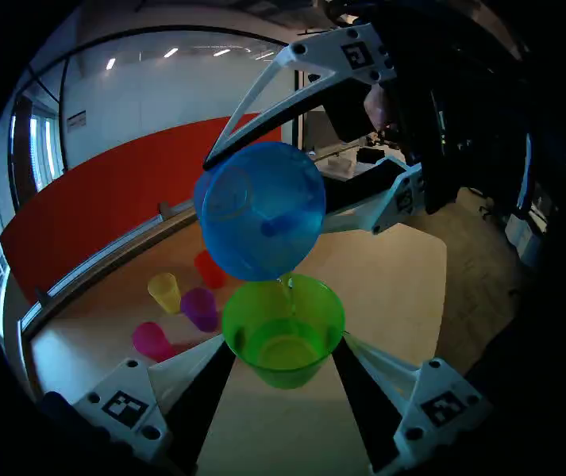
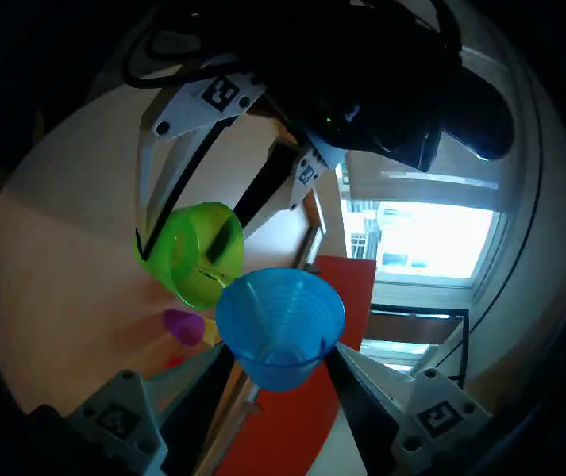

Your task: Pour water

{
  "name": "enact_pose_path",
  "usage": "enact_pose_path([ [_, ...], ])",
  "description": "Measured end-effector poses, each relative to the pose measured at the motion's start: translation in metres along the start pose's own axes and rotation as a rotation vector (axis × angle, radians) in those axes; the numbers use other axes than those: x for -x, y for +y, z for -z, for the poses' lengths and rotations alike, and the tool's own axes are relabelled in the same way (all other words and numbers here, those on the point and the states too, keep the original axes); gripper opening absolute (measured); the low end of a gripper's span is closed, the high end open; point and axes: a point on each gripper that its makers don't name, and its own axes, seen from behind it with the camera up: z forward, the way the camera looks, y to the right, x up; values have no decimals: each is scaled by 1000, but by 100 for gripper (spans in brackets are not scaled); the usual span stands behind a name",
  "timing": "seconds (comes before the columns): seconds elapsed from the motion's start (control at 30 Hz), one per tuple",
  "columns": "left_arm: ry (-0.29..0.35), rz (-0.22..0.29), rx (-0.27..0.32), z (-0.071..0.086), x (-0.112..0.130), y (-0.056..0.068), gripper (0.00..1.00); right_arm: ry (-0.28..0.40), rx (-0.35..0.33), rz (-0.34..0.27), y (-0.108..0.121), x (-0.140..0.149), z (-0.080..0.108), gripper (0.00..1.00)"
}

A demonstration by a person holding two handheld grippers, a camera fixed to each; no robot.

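Note:
In the left gripper view my left gripper (image 1: 284, 349) is shut on a green cup (image 1: 284, 329), held upright above the table. Tipped over it is a blue cup (image 1: 260, 210), and a thin stream of water (image 1: 288, 292) falls from its rim into the green one. My right gripper (image 1: 326, 178) comes in from the upper right, shut on that blue cup. In the right gripper view the right gripper (image 2: 281, 349) holds the blue cup (image 2: 280, 327), and the green cup (image 2: 193, 254) sits just beyond it between the left gripper's fingers (image 2: 149, 208).
Several small cups stand on the light table (image 1: 394, 278) below: yellow (image 1: 164, 292), red (image 1: 209, 269), purple (image 1: 200, 309) and pink (image 1: 152, 342). A red wall (image 1: 108, 206) and a rail run behind the table. A person's hand (image 1: 378, 107) holds the right gripper.

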Motion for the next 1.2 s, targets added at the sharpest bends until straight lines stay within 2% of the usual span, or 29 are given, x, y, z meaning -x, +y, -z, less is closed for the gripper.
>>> enact_pose_path([
  [0.87,3,3,2,-4,-2,-1,82,2,21,110,26,22,-23,82],
  [1.2,3,3,3,-5,0,-1,82,5,23,113,25,26,-25,82],
])
